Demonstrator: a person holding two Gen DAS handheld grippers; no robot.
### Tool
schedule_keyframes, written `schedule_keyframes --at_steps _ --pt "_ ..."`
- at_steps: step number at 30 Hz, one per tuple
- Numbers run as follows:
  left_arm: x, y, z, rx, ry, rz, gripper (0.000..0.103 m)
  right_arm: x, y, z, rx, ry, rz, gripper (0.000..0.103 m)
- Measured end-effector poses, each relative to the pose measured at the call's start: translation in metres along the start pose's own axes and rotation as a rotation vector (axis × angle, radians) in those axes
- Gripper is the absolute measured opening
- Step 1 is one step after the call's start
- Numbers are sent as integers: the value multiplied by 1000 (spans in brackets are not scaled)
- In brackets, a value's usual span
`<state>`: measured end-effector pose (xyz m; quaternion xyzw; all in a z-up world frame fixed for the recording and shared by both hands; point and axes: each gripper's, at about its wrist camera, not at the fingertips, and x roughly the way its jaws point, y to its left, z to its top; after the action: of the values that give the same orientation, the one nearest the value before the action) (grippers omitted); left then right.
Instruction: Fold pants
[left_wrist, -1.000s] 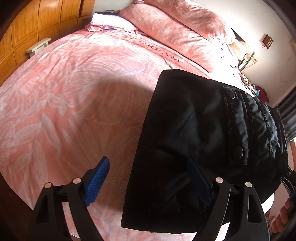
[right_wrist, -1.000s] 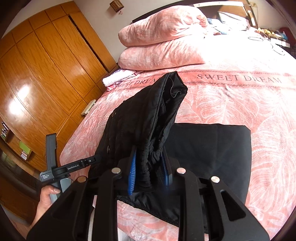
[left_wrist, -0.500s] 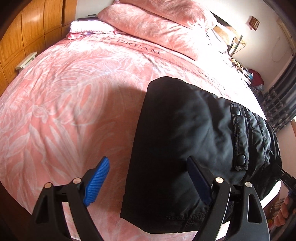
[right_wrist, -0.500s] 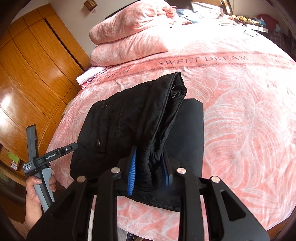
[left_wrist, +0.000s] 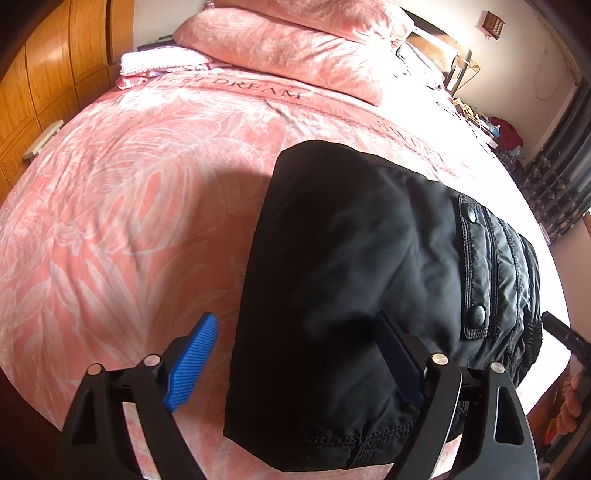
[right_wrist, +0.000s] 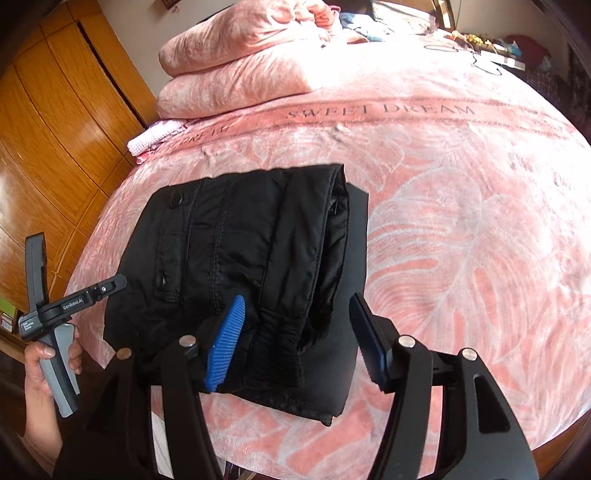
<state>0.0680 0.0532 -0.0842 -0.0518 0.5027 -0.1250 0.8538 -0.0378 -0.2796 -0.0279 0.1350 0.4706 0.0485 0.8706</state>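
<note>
Black padded pants (left_wrist: 354, 280) are lying folded into a chunky rectangle on the pink leaf-print bedspread (left_wrist: 122, 206), toward the near right part of the bed in the left wrist view. That left gripper (left_wrist: 299, 354) is hovering with its jaws spread wide, holding nothing; one blue pad is sitting over bare bedspread to the left of the pants and the other finger is hanging over the black fabric, though I can't tell if it's actually touching. Two snap buttons on a pocket flap (left_wrist: 474, 273) are showing on the right side of the bundle, and pink pillows (left_wrist: 295, 48) are stacked at the far end. Switching to the right wrist view, the pants (right_wrist: 240, 258) are sitting near the bed's near edge with the elastic waistband end pointing at the camera. The right gripper (right_wrist: 299, 339) is gaping open too, its fingers straddling that waistband end without pinching it. Over on the left, a hand (right_wrist: 44, 373) is gripping the handle of the other tool, next to an orange wooden wardrobe (right_wrist: 48, 122).
</note>
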Motion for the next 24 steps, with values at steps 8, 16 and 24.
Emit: schedule_keyframes --at_steps 8,16,24 --pt "1 -8 1 29 4 3 87 23 -4 51 2 -2 20 59" --pt "6 -7 14 28 1 12 92 66 -27 71 146 88 176 6" --pt "12 -6 11 11 11 -13 96 50 -27 78 109 43 94 4"
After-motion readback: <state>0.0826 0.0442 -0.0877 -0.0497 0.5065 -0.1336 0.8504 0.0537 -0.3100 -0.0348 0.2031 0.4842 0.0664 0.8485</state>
